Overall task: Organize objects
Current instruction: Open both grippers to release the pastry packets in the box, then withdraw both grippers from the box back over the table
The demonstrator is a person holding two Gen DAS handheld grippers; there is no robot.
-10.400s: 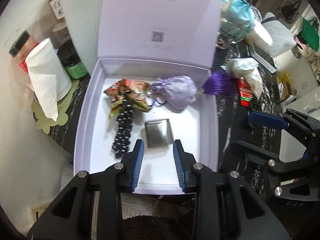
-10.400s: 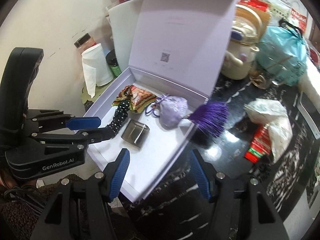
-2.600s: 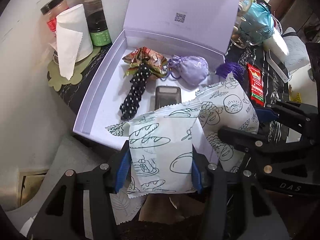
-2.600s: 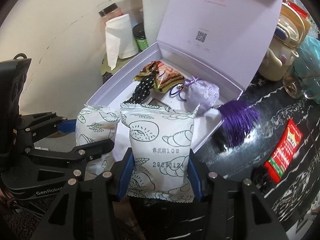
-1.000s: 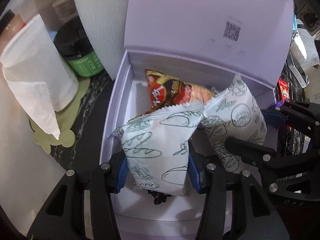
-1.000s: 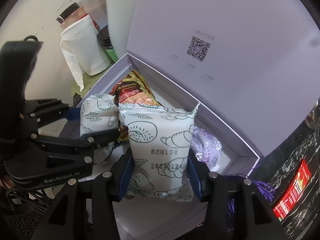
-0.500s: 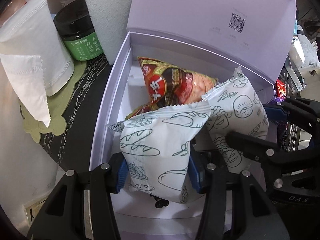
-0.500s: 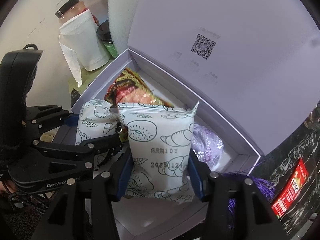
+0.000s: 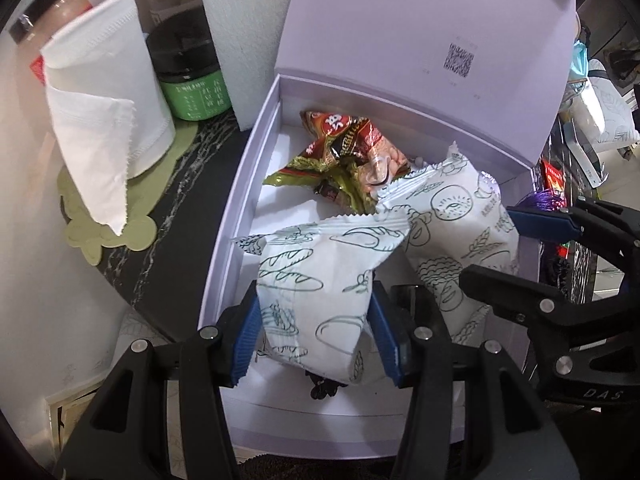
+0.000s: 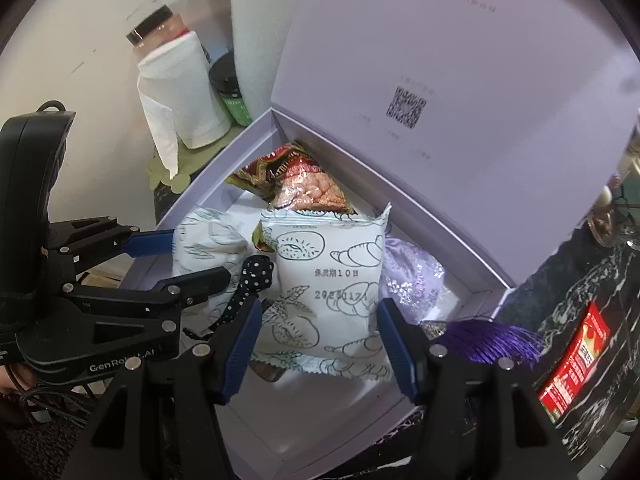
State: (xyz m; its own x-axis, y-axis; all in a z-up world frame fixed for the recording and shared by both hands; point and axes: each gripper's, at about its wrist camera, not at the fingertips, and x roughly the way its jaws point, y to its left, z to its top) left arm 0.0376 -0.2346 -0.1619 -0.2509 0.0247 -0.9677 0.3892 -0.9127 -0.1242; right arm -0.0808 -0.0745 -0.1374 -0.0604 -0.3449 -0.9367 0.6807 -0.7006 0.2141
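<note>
Bread packets are hanging inside the lavender box (image 9: 224,264), one in each gripper. The left gripper (image 9: 316,334) is pinching its white packet (image 9: 320,280) at 12 o'clock from the jaws, long axis upright; the right gripper (image 10: 326,340) is pinching the other packet (image 10: 328,276) likewise, just beside it, above the purple pouch (image 10: 412,276).

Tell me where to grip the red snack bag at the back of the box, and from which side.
Probably take the red snack bag at its crimped left edge, coming from above on the left; the bread packets held by both grippers block its near side and the open lid stands behind.
</note>
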